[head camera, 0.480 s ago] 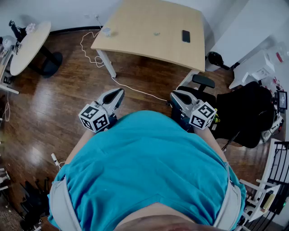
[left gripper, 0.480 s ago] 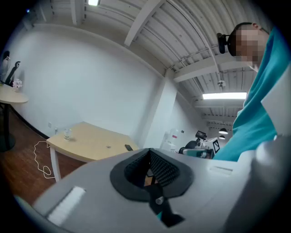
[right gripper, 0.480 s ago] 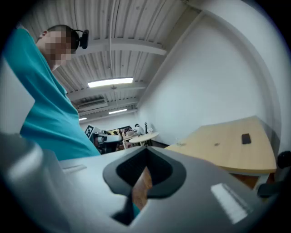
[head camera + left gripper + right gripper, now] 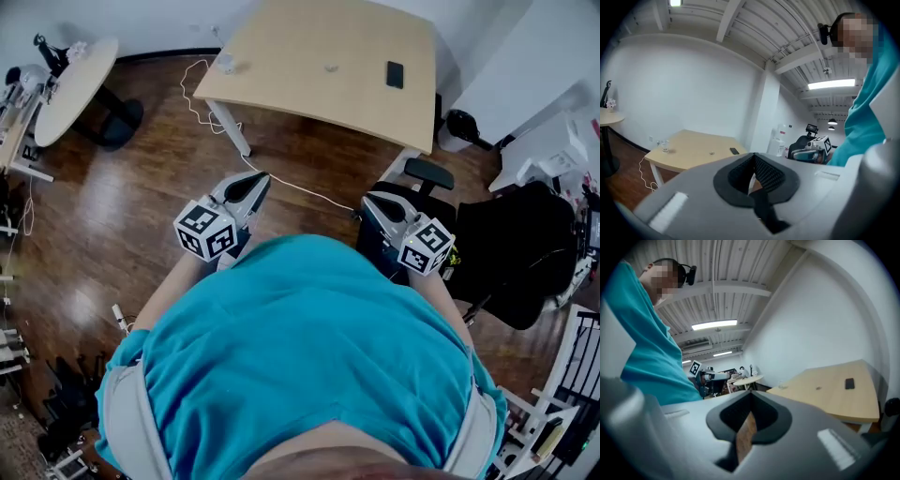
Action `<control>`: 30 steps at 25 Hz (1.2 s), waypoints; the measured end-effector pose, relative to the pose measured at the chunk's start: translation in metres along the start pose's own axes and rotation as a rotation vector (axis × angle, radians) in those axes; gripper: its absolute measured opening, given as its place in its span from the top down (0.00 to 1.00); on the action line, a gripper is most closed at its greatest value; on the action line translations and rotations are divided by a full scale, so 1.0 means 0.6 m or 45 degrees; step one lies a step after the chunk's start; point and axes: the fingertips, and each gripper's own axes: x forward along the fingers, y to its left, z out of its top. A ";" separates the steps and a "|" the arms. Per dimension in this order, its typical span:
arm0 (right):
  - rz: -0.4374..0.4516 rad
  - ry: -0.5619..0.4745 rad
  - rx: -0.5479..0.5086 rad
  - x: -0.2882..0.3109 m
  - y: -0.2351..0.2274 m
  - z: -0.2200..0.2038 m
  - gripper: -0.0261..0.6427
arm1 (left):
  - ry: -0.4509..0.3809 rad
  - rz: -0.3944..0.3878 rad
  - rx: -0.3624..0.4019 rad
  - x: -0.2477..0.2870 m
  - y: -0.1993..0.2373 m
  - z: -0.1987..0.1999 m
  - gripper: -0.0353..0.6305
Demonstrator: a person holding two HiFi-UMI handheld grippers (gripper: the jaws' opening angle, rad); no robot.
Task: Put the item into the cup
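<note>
Far ahead stands a light wooden table [image 4: 319, 66]. On it are a clear glass cup [image 4: 225, 64] near the left corner, a small item [image 4: 330, 67] in the middle and a dark phone [image 4: 395, 74] to the right. The left gripper view shows the cup [image 4: 664, 146], the item [image 4: 711, 153] and the phone [image 4: 734, 151] at a distance. My left gripper [image 4: 255, 180] is held close to the person's teal shirt, jaws shut and holding nothing. My right gripper [image 4: 367, 199] is held likewise, its jaws together with only a thin slit. Both are well short of the table.
A white cable [image 4: 281, 183] runs across the wooden floor from the table's leg. A black office chair [image 4: 427, 173] stands just ahead of the right gripper, a second dark chair [image 4: 525, 244] at the right. A round table [image 4: 75, 80] stands at far left.
The view has shifted a little. The left gripper sits slightly higher and further right in the picture. Both grippers stay shut near the body.
</note>
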 end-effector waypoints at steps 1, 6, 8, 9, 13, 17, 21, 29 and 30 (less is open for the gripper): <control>-0.004 -0.001 0.003 0.006 -0.006 0.000 0.96 | 0.002 -0.004 0.011 0.006 0.007 0.005 0.94; -0.034 0.012 0.002 0.066 -0.032 0.018 0.96 | -0.005 -0.022 0.049 0.020 0.076 0.031 0.94; -0.062 0.022 -0.012 0.103 -0.047 0.033 0.96 | -0.012 -0.048 0.058 0.029 0.115 0.041 0.94; -0.081 0.028 -0.018 0.122 -0.056 0.040 0.96 | -0.015 -0.067 0.068 0.034 0.135 0.045 0.94; -0.161 0.060 -0.017 0.208 -0.084 0.061 0.96 | -0.007 -0.146 0.075 0.046 0.226 0.057 0.94; -0.256 0.091 0.011 0.290 -0.127 0.082 0.96 | 0.009 -0.217 0.039 0.063 0.321 0.075 0.94; -0.300 0.107 0.028 0.338 -0.160 0.103 0.96 | 0.049 -0.276 0.036 0.093 0.374 0.079 0.94; -0.312 0.103 0.055 0.341 -0.271 0.116 0.96 | 0.118 -0.257 0.108 0.220 0.416 0.085 0.94; -0.305 0.093 0.051 0.335 -0.293 0.120 0.96 | 0.132 -0.247 0.123 0.243 0.415 0.086 0.94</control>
